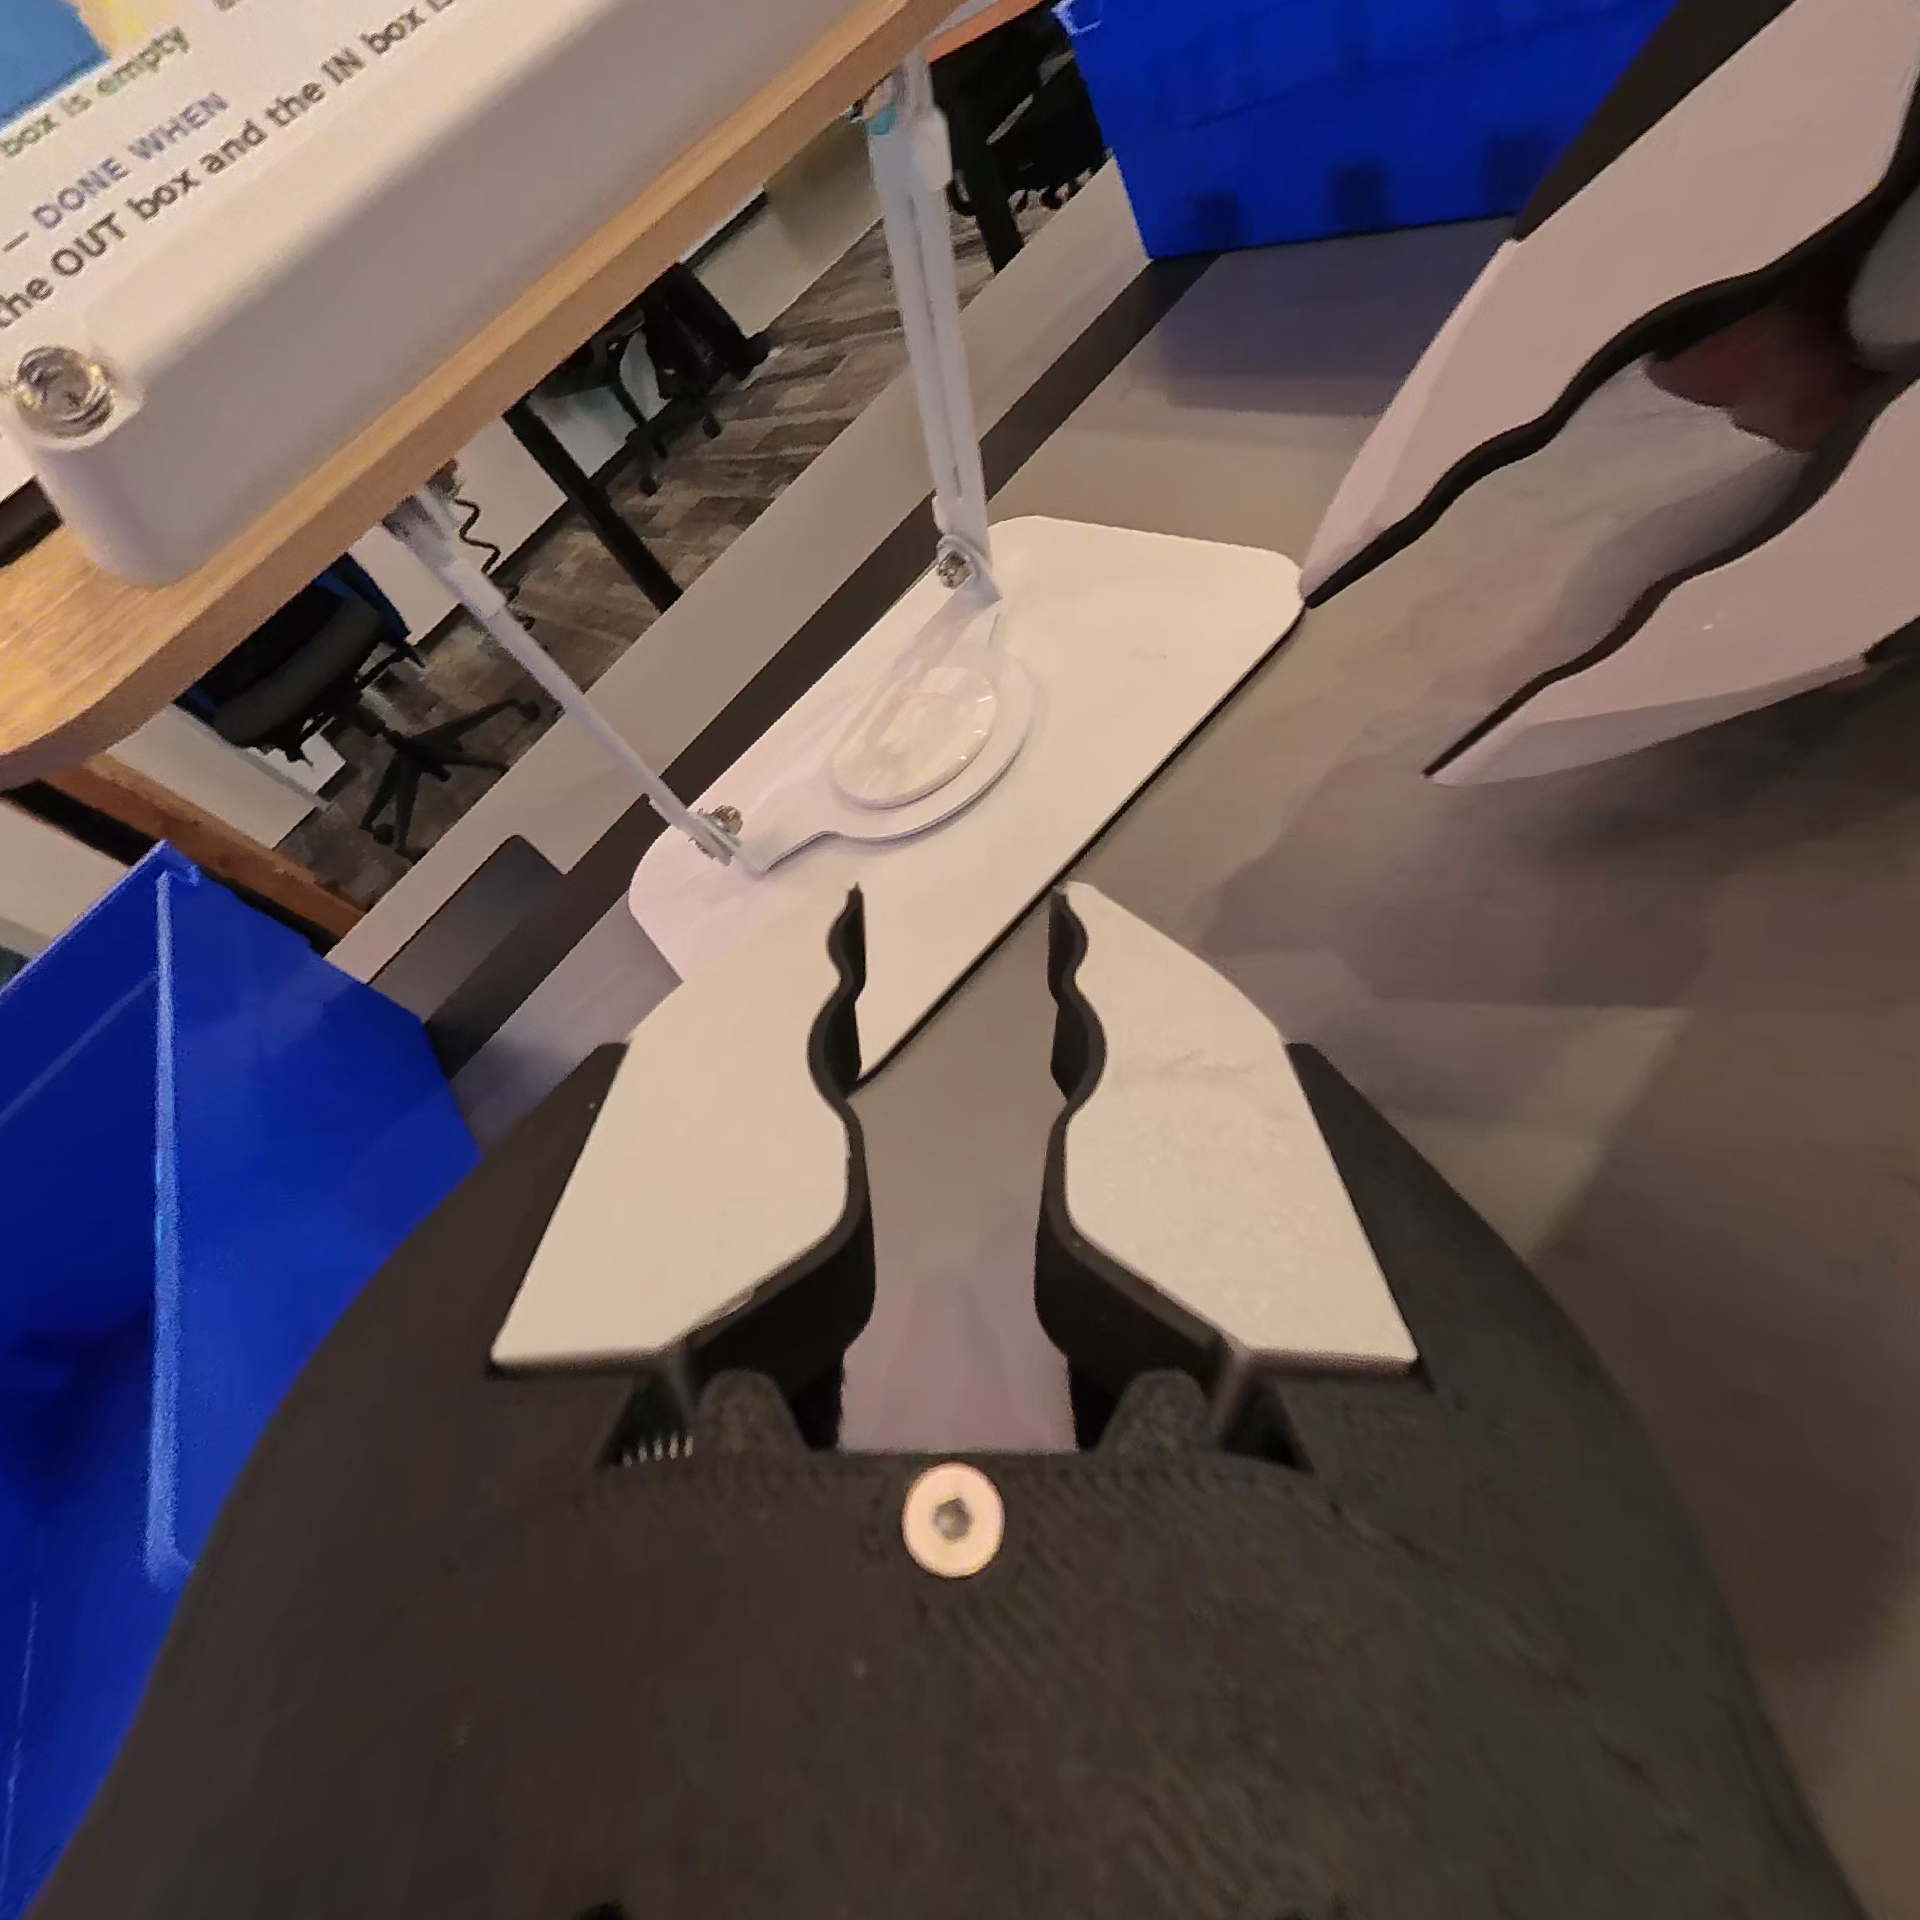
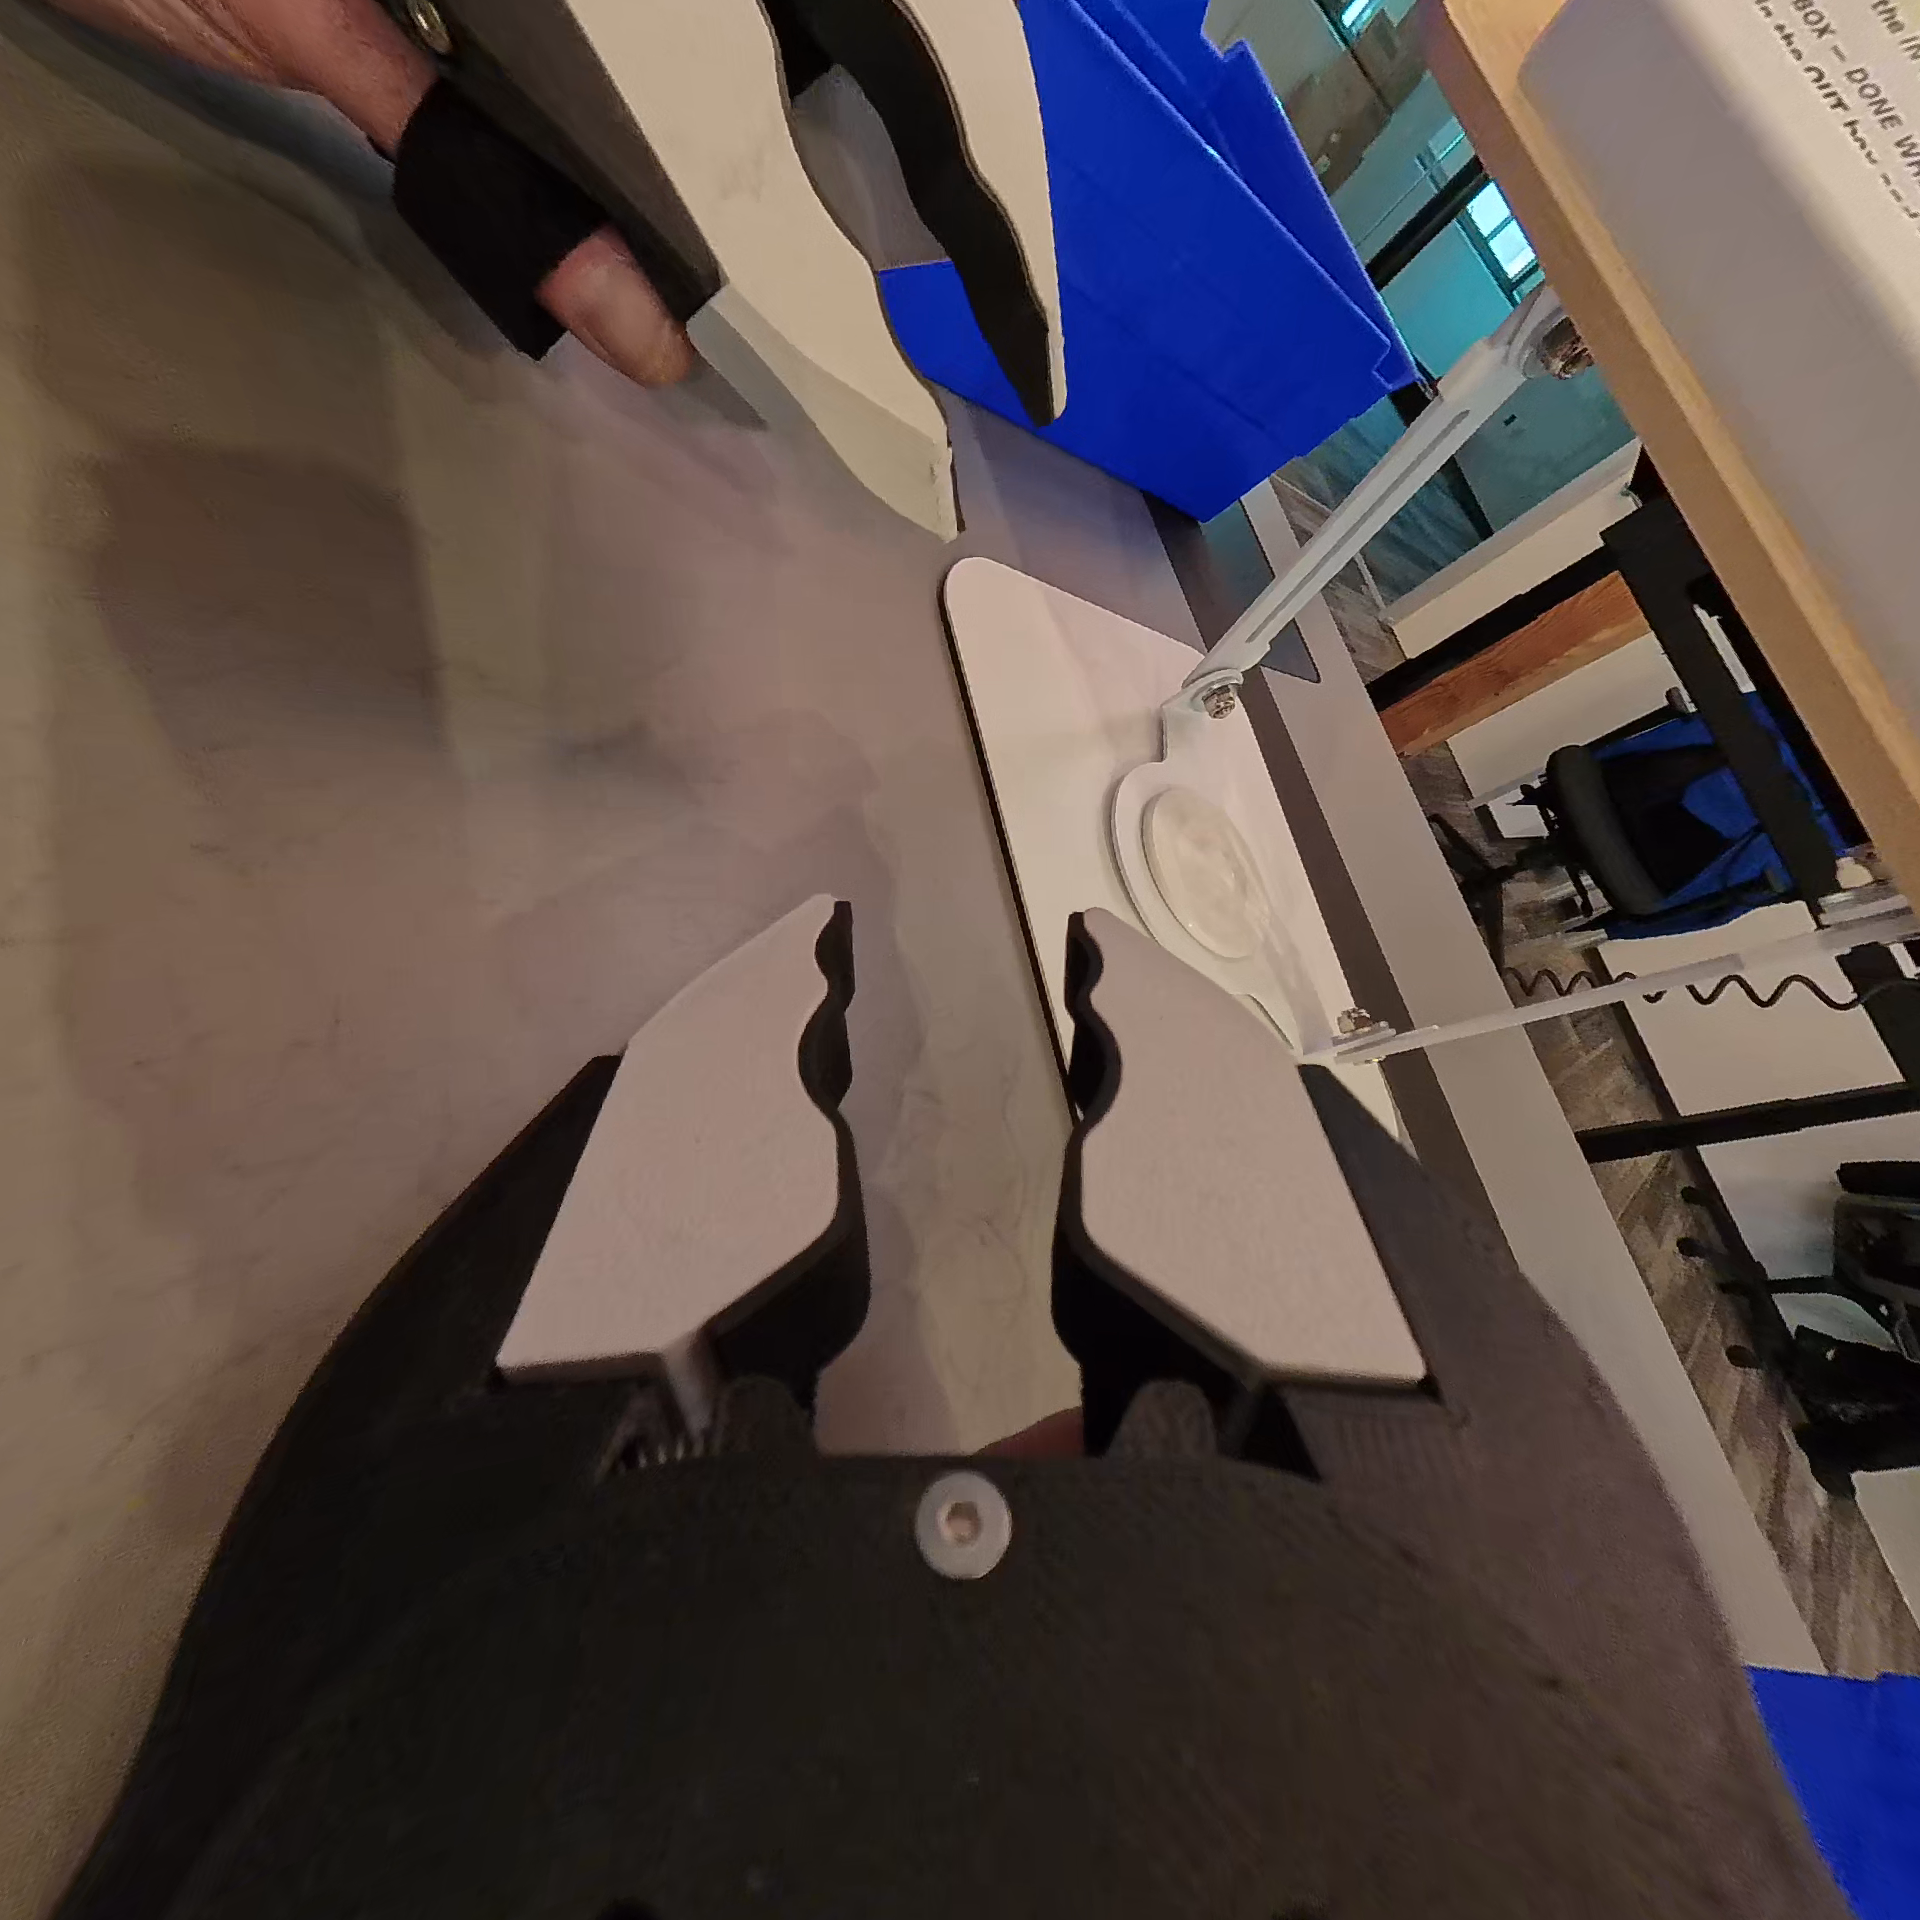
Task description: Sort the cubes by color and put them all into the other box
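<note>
Both the left gripper (image 1: 956, 945) and right gripper (image 2: 961, 961) hang parted and empty. No cubes show; blue box (image 1: 156, 1195) beside the left gripper hides its contents, so progress is unclear.

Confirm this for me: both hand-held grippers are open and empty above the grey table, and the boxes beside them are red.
Wrong in one respect: the boxes are blue, not red. The left wrist view shows one blue box at its left and another farther off. The rest holds: the left hand-held gripper and the right hand-held gripper are both open and empty over the grey table.
</note>
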A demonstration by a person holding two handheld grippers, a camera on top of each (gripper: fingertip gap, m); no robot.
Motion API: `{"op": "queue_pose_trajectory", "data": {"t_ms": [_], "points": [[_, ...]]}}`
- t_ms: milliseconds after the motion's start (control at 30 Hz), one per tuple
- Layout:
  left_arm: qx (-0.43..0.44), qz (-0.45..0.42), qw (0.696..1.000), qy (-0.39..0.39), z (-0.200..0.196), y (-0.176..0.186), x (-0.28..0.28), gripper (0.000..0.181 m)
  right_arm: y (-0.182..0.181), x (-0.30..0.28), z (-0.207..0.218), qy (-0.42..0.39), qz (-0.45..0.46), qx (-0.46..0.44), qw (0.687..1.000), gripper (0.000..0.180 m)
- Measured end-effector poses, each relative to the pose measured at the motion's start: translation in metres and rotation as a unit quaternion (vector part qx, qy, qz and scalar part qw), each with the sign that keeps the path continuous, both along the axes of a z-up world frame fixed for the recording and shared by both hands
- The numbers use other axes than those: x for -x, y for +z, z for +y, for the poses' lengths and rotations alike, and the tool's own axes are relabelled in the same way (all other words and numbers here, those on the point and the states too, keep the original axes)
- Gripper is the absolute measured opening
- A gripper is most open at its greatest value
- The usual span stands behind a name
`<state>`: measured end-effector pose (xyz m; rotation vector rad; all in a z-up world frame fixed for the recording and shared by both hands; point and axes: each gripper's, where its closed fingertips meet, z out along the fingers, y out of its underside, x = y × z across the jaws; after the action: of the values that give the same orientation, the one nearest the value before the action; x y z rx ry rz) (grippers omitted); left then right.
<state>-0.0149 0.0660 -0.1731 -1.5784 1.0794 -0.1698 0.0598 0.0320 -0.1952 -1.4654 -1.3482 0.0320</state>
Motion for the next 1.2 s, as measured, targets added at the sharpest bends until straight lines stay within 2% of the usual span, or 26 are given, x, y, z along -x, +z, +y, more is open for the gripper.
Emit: {"op": "queue_pose_trajectory", "data": {"t_ms": [33,333,900,967,1033,1067,1133,1200], "points": [[0.000,0.001,1.000,0.010,0.002,0.000,0.002,0.033,0.000,0.000,0.000,0.001,0.002,0.001,1.000,0.039],[0.014,0.012,0.999,0.046,0.012,-0.006,0.013,0.033,0.000,0.001,0.001,0.003,0.005,0.002,1.000,0.043],[0.022,0.007,0.999,0.040,0.012,-0.008,0.012,0.034,-0.001,0.002,-0.001,0.010,0.002,0.002,1.000,0.042],[0.021,0.008,0.999,0.041,0.013,-0.008,0.012,0.033,-0.002,0.002,-0.002,0.012,0.000,0.006,1.000,0.034],[0.020,0.007,0.999,0.038,0.012,-0.008,0.012,0.025,-0.004,0.003,-0.007,0.028,-0.007,0.014,0.999,0.007],[0.020,0.008,0.999,0.033,0.011,-0.008,0.011,0.015,-0.004,0.004,-0.009,0.034,-0.009,0.013,0.999,0.000],[0.025,0.011,0.999,0.026,0.009,-0.010,0.010,0.000,-0.003,0.006,-0.011,0.038,-0.011,0.007,0.999,0.000],[0.025,0.013,0.999,0.024,0.009,-0.010,0.009,0.000,-0.004,0.006,-0.010,0.037,-0.015,0.007,0.999,0.000]]}}
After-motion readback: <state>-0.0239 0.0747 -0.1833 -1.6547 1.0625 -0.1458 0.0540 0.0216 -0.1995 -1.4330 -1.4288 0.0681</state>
